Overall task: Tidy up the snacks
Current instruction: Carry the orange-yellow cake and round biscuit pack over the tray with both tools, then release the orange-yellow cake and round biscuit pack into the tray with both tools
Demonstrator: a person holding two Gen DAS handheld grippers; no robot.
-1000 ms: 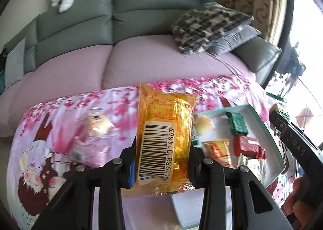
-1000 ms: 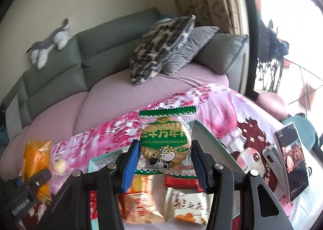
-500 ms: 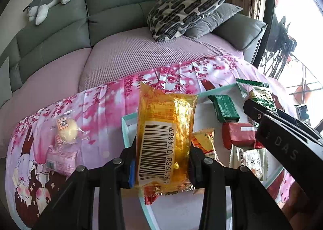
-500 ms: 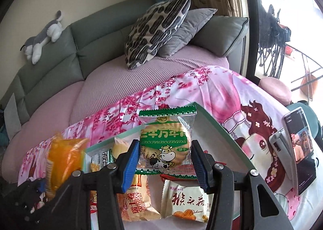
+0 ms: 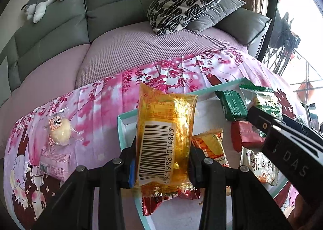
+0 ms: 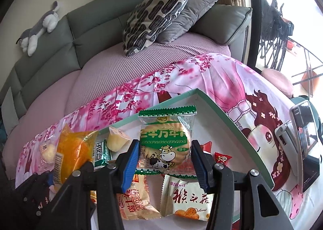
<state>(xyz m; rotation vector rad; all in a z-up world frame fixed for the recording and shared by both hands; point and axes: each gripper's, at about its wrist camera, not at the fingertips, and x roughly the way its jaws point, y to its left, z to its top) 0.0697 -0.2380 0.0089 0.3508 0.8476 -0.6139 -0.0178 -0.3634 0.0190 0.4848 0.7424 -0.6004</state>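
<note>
My left gripper [image 5: 161, 161] is shut on a golden-orange snack pack [image 5: 164, 133] with a barcode, held over the left end of the white tray with a teal rim [image 5: 120, 129]. My right gripper [image 6: 165, 157] is shut on a clear green-edged cookie pack [image 6: 165, 145] printed with a cow, above the tray [image 6: 222, 108]. In the tray lie a green pack [image 5: 233, 105], a red pack [image 5: 245, 135], an orange-red pack [image 5: 212, 147] and a white pack with orange print [image 6: 187, 201]. The right gripper shows in the left wrist view [image 5: 286, 141].
On the pink floral cloth [image 5: 97, 104] left of the tray lie a round yellow bun in clear wrap [image 5: 60, 132] and a pink pack [image 5: 54, 164]. A phone on a stand [image 6: 304, 143] is at the right. A grey sofa [image 5: 121, 7] with cushions is behind.
Both grippers have sunk toward the tray with their packs. The left one shifted right, from over the cloth to over the tray's left end.
</note>
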